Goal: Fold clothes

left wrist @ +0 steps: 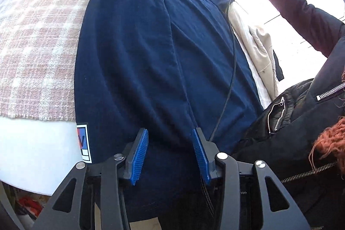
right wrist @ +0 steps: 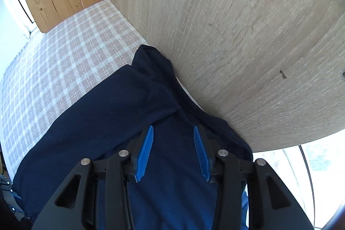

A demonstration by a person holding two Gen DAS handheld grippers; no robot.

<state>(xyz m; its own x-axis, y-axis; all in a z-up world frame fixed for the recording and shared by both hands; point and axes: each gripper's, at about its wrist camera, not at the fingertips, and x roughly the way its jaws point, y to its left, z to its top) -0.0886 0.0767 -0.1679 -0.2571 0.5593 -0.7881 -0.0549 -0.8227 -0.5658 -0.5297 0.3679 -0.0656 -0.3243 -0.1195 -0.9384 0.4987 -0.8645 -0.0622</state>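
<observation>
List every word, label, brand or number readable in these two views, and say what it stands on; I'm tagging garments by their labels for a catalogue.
"V": a white letter, cut off at the left, on the red and blue label at the edge of the navy garment; nothing else on it reads.
Right wrist view: no text on the navy garment, the checked cloth or the wooden panel.
Black jacket: zips only, no lettering.

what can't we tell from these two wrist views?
- Left wrist view: the navy garment's near hem is hidden behind the left gripper.
- Left wrist view: the label is folded, its print unreadable.
- Right wrist view: the garment's far edge is tucked against the wooden panel.
- Garment type: unclear in both.
</observation>
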